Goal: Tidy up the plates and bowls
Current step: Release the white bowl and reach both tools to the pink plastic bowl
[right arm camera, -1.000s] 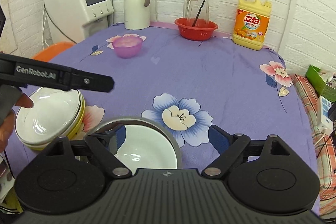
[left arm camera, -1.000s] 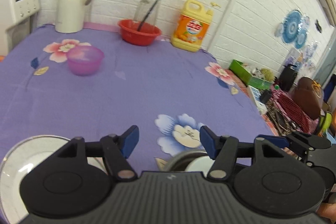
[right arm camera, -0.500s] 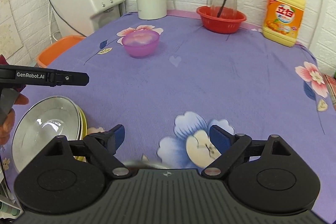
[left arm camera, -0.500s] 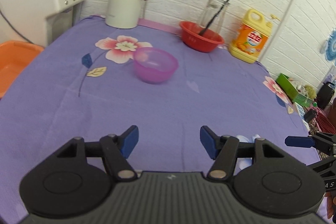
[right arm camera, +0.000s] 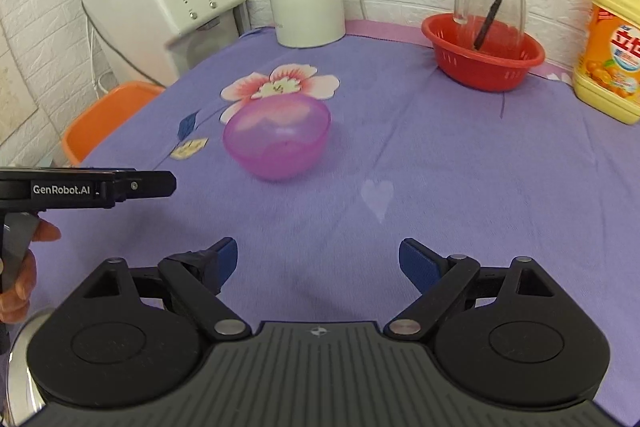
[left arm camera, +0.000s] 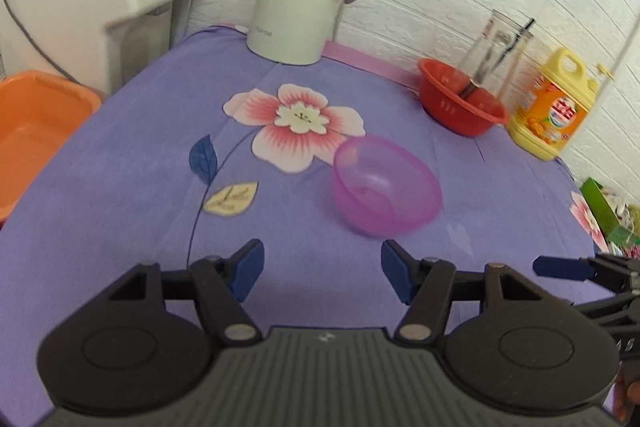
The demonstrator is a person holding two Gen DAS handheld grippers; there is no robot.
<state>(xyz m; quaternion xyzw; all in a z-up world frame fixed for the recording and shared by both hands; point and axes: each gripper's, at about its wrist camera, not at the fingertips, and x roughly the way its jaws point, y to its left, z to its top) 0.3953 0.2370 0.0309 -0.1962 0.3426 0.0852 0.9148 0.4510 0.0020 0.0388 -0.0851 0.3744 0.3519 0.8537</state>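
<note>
Both my grippers, left and right, hang released and empty over the cloth. The pink bowl sits ahead (upright, unobstructed); I'd straddle its near rim squarely, then pinch gently.

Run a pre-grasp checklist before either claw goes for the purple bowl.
1. Left claw open, holding nothing: ok.
2. Right claw open, holding nothing: ok.
3. Purple bowl upright, holds nothing: ok.
4. Cloth between left claw and bowl free of objects: ok.
5. Bowl centred between left fingers: not ok, it sits toward the right finger.
6. Stack position for the bowl: cannot tell, only a metal rim shows.
</note>
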